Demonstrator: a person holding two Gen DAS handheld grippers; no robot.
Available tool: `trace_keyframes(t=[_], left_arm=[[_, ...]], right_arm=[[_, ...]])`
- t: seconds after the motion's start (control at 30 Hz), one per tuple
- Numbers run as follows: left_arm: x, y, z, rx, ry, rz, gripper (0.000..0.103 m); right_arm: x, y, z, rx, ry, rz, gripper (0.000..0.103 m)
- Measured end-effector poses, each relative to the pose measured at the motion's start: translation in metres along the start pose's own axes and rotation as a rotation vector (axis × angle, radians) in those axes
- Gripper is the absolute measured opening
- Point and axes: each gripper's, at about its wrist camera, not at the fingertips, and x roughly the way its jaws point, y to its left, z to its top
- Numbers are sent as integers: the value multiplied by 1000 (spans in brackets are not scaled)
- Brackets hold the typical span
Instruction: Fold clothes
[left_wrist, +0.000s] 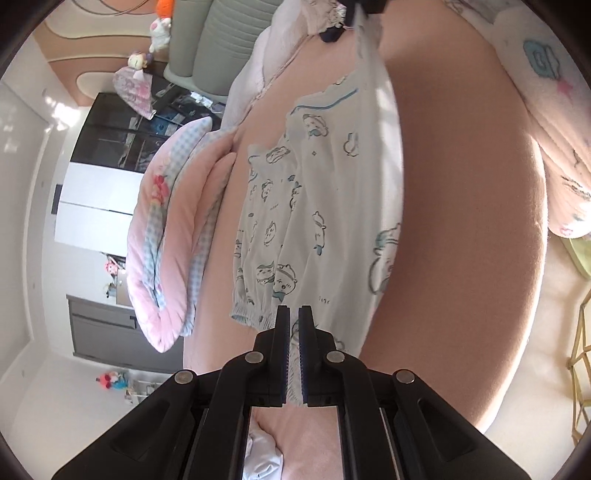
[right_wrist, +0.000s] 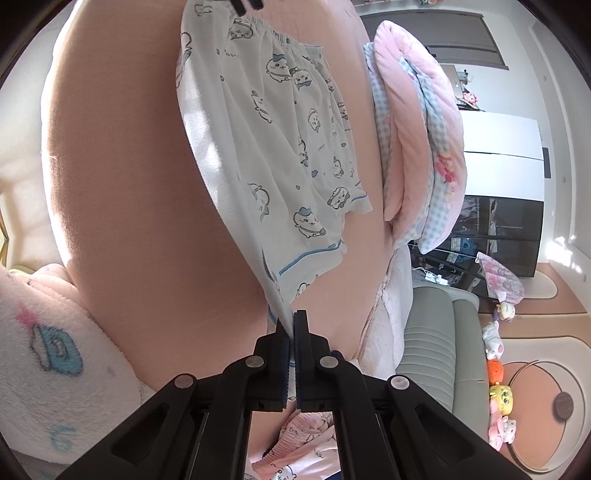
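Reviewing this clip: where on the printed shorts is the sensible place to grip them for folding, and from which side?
At the two ends of one long edge, as here: the left gripper pinches the shorts by the elastic waistband, the right gripper the blue-trimmed leg hem. Each comes in low from its own end, so the cloth hangs stretched between them over the bed.

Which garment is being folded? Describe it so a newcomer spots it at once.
Find the broad salmon-pink bed surface. Stretched along its middle lie white cotton shorts printed with small cartoon animals, left of the pink-and-blue gingham quilt. Alone here, they have an elastic waistband and blue-piped hems, with each end pinched in black gripper fingers.
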Motion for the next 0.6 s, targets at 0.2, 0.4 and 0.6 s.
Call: trace_keyframes(t=[0.2,0.4,0.6], left_arm=[[16,2,9,-38,32,18,4],[39,9,6,-57,95,95,3],[42,17,-12,-84,157,51,1]], right_arm=[[-1,-14,2,24,-5,-16,0],[2,-14,2,4,-12,-18,0],[1,-13,1,9,-6,-12,0]])
